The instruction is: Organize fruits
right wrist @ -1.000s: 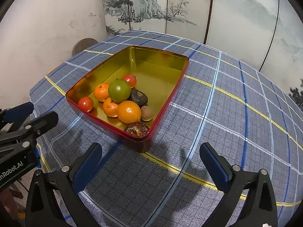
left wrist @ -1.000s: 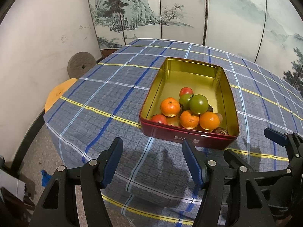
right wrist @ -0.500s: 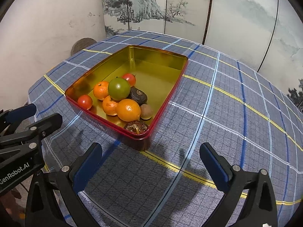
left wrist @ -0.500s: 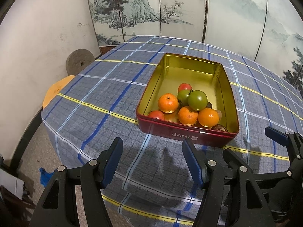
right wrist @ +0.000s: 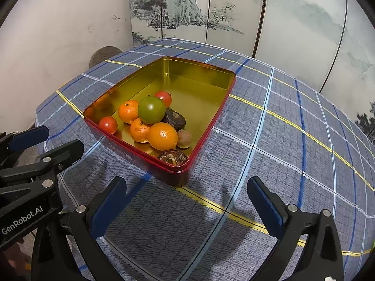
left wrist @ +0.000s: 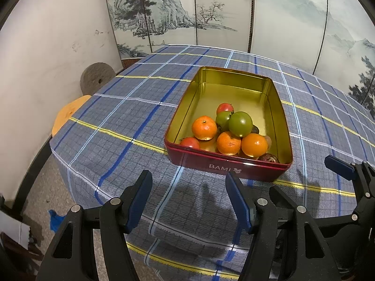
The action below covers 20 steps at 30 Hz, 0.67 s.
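Note:
A red tin (left wrist: 229,169) with a gold inside stands on the plaid tablecloth (left wrist: 117,126). Its near end holds a pile of fruit: oranges (left wrist: 204,127), a green fruit (left wrist: 240,124) on top, red tomatoes (left wrist: 225,109) and dark brown fruits (right wrist: 174,119). My left gripper (left wrist: 187,187) hovers open just short of the tin's near wall, with nothing between its fingers. In the right wrist view the tin's rim (right wrist: 211,119) lies ahead and to the left. My right gripper (right wrist: 186,187) is open and empty near the tin's corner.
A folding screen (left wrist: 187,11) painted with an ink landscape stands behind the table, and a white wall is at the left. A round stone disc (left wrist: 96,78) and an orange stool (left wrist: 68,114) sit beyond the table's left edge. Bare cloth stretches right of the tin (right wrist: 293,128).

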{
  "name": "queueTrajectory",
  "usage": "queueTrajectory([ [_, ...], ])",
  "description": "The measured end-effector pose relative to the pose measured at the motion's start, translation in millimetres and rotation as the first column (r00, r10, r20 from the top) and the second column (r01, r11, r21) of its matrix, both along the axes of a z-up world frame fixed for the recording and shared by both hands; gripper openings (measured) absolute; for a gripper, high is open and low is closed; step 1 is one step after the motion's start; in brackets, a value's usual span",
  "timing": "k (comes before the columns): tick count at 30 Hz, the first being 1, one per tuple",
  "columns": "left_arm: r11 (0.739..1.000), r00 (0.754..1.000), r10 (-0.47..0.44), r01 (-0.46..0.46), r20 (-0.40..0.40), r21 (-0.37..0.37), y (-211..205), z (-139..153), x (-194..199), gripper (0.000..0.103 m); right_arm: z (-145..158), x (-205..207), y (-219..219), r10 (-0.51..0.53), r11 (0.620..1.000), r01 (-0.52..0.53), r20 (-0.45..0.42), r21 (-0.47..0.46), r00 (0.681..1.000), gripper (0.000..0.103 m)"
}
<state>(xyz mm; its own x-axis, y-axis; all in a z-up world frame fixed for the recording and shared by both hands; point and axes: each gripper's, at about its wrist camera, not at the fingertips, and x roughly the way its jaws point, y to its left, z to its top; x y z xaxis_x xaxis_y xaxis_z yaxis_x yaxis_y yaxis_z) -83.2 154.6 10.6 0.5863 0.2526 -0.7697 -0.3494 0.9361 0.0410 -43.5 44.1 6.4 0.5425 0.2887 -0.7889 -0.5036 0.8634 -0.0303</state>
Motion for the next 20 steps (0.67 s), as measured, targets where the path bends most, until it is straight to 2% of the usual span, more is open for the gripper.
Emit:
queueTrajectory([
  [20,1.0,1.0,-0.025,0.025,-0.007,-0.004,-2.9,-1.0,3.2,0.066,-3.3,-1.3,0.5,0.005,1.0,-0.005,-0.004,-0.006,1.0,0.102],
])
